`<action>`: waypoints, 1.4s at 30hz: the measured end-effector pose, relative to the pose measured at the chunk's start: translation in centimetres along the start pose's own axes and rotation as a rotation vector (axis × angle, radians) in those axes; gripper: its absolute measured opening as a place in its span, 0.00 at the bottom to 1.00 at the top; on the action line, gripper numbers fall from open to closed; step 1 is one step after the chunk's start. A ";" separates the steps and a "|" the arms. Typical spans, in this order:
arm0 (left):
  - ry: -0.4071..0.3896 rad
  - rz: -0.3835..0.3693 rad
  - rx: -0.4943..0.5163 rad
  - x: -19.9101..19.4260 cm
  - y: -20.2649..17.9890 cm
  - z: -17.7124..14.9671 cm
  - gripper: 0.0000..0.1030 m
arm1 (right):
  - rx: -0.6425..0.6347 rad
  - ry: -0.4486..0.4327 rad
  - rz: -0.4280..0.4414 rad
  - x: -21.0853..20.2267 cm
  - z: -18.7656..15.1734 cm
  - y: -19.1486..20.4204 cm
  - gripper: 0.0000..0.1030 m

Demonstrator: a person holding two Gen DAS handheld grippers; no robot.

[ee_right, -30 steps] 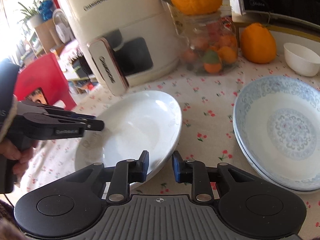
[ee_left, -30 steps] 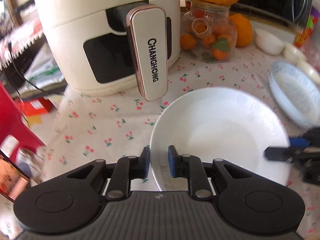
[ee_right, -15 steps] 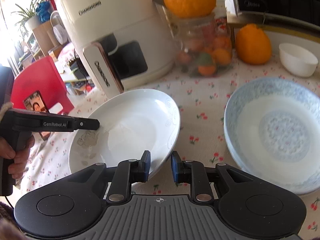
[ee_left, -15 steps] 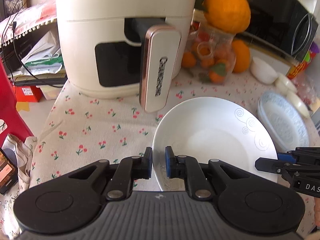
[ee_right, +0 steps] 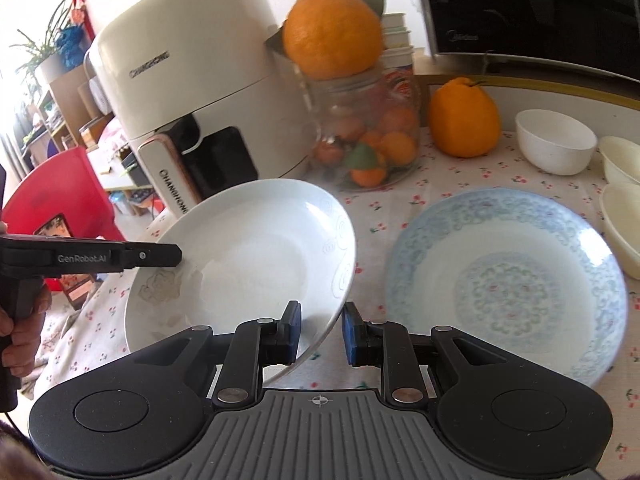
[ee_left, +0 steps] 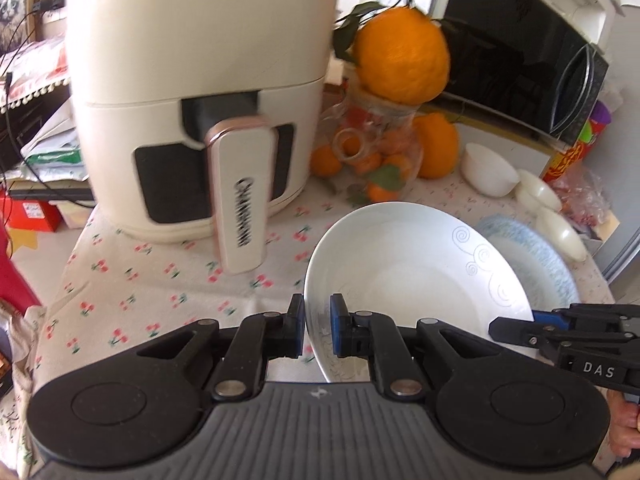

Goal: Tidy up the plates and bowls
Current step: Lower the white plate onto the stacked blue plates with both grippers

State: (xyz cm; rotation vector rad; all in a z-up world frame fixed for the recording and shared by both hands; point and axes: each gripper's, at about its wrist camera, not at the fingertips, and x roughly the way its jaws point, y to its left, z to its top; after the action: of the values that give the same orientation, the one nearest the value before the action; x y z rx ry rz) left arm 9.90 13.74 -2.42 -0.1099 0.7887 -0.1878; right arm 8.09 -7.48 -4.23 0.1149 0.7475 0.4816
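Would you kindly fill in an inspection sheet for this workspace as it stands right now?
Surface: table under a cherry-print cloth.
Job's things: white plate, tilted and lifted off the cloth; blue-patterned plate lying flat beside it; small white bowl and pale shallow dishes at the far right.
Clutter: air fryer, glass jar of small oranges with a large orange on top, another orange.
Grippers: left tongs shut on the white plate's rim; right tongs shut on its opposite rim.
Cables: dark cables at the left edge.
Surroundings: microwave, red chair, shelves.
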 end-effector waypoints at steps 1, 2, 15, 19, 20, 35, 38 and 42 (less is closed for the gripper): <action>-0.004 -0.006 0.003 0.0 -0.4 0.2 0.11 | 0.005 -0.004 -0.006 -0.2 0.1 -0.3 0.21; -0.006 -0.012 0.006 0.1 -0.8 0.3 0.11 | 0.009 -0.008 -0.012 -0.4 0.1 -0.6 0.21; -0.014 -0.096 0.060 1.9 -6.5 1.5 0.11 | 0.126 -0.072 -0.104 -3.9 1.0 -6.5 0.21; -0.013 -0.109 0.074 2.7 -8.2 1.6 0.11 | 0.155 -0.082 -0.128 -4.6 1.1 -8.0 0.21; -0.013 -0.108 0.079 2.9 -8.5 1.6 0.11 | 0.161 -0.083 -0.132 -4.8 1.1 -8.3 0.21; -0.013 -0.044 0.152 5.6 -13.1 1.4 0.11 | 0.215 -0.056 -0.222 -5.1 0.7 -11.3 0.21; -0.005 -0.031 0.162 6.2 -13.7 1.2 0.11 | 0.213 -0.050 -0.245 -5.0 0.6 -11.6 0.21; -0.006 -0.003 0.192 6.5 -14.4 1.0 0.11 | 0.206 -0.031 -0.267 -4.7 0.5 -11.8 0.21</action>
State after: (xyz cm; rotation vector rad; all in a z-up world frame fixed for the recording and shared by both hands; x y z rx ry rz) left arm 13.29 -1.71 -3.82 0.0694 0.7603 -0.2652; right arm 9.98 -20.02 -4.08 0.2109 0.7674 0.1477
